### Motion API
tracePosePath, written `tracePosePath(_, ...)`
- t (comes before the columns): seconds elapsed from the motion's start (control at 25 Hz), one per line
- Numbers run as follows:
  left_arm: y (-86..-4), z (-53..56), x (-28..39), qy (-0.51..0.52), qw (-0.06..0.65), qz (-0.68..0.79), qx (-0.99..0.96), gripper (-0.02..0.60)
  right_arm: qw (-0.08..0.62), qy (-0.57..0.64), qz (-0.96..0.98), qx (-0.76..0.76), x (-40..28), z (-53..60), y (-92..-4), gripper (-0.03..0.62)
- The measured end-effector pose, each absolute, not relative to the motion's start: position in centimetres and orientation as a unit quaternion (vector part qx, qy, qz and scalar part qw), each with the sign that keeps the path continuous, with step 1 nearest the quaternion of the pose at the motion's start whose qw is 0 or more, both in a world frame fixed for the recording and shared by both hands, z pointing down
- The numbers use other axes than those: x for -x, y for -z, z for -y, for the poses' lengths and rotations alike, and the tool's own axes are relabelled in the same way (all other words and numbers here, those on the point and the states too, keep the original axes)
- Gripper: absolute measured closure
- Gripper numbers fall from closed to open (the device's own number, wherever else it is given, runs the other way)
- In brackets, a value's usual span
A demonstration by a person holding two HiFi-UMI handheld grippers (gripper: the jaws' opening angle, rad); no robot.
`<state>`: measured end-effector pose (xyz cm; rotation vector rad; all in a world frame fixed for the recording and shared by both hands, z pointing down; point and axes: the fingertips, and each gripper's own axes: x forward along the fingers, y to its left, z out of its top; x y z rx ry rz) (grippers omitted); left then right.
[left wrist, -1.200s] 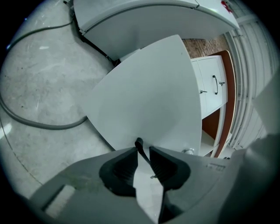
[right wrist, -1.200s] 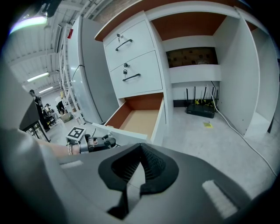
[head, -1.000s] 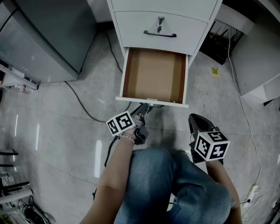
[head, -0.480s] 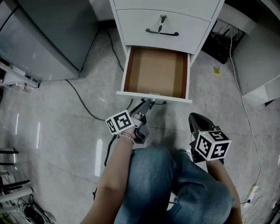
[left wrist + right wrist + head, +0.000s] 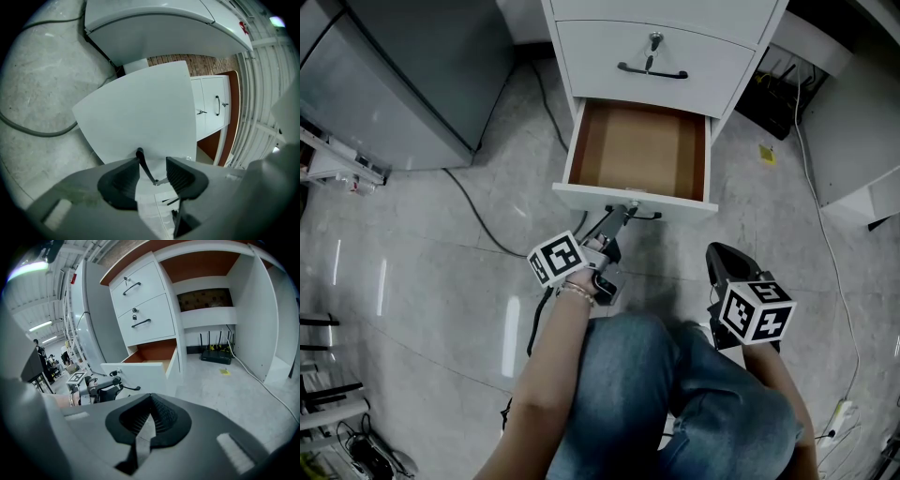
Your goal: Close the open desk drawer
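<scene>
The bottom drawer (image 5: pixel 639 150) of the white desk cabinet stands part open, its brown inside bare. Under its white front (image 5: pixel 633 198) runs a thin black handle (image 5: pixel 635 212). My left gripper (image 5: pixel 617 225) reaches level at that handle. In the left gripper view the handle (image 5: pixel 144 165) passes between the pads of my left gripper (image 5: pixel 152 165) without being pressed; the jaws have just been opening. My right gripper (image 5: pixel 724 264) hangs back to the right, apart from the drawer, and its pads meet on nothing in the right gripper view (image 5: pixel 151 403).
A grey cabinet (image 5: pixel 403 84) stands at the left, with a cable (image 5: pixel 478 220) trailing over the floor. A black router (image 5: pixel 769 94) and a yellow scrap (image 5: pixel 764 153) lie right of the drawers, by a white panel (image 5: pixel 862 141). The person's knee (image 5: pixel 675 403) is below.
The drawer front has slid closer to the cabinet, so less of the brown inside shows. The left gripper's tip has risen a little at the handle. The right gripper has stayed put.
</scene>
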<state>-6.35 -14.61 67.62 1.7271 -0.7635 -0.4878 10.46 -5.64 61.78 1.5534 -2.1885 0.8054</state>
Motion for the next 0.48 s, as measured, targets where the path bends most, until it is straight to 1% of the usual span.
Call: tracePosePath(0.48,-65.9,15.8,6.5,0.217,0.573,0.355,-0.705,0.41,0.169,-0.283,0.773,-0.542,-9.9,5.9,-61.9,0.595)
